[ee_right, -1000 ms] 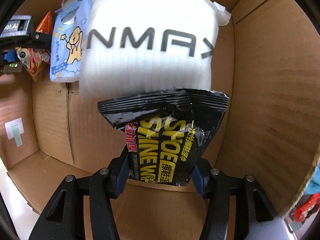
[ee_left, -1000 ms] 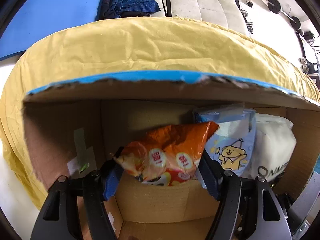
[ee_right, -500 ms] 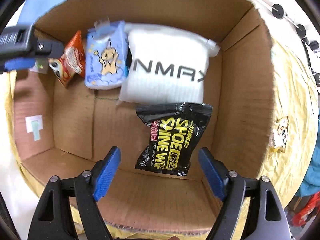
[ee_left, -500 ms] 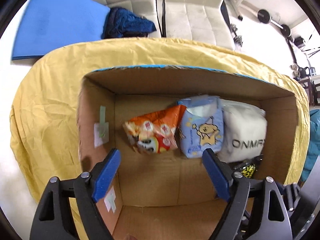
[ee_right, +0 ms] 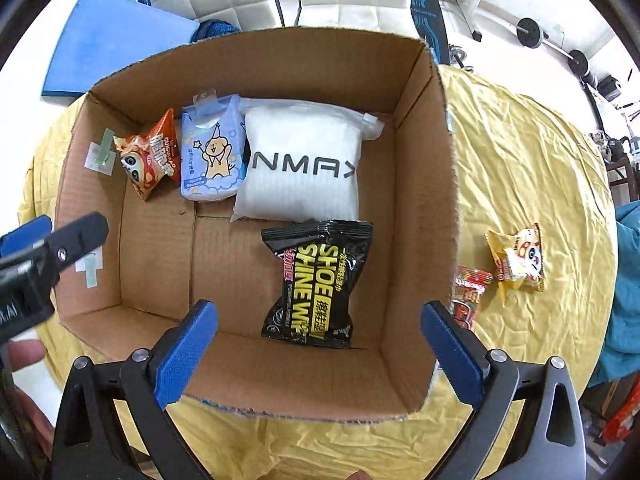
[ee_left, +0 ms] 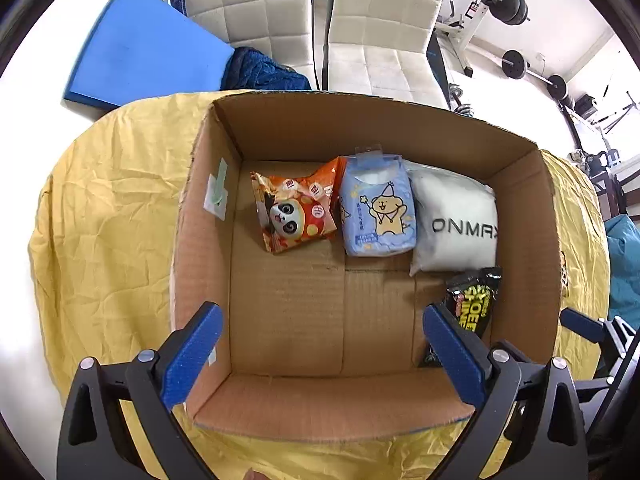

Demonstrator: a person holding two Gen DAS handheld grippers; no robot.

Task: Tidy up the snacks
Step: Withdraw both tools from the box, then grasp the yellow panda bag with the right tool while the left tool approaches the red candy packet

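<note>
- Lying flat on the floor of the cardboard box (ee_right: 420, 208), the black shoe-wipe pack (ee_right: 320, 280) sits by the box's right wall, and the orange panda snack bag (ee_left: 296, 212) leans near the box's back wall at the left end of a row.
- Beside that bag in the row stand a blue tissue pack (ee_left: 378, 208) and a white ONMAX pack (ee_left: 456, 224), touching one another along the back wall.
- A second ago each pack was clamped between jaws down inside the box; now both lie free and the box is seen from above.
- The left gripper (ee_left: 320, 340) has its jaws opening, nearly at their widest, with nothing between them; the right gripper (ee_right: 320, 340) likewise, jaws opening wide and empty.
- I judge this drop finished, so both hands are free for the next pieces.
- Outside the box's right wall, a yellow snack bag (ee_right: 516, 260) and a red wrapper (ee_right: 468, 296) lie on the yellow-covered bench (ee_right: 540, 152); these look like what is left.
- The box's left and front floor is bare, so room remains.
- The box's tall right wall stands between the right gripper and those leftovers; crossing it calls for a clear lift over the rim.
</note>
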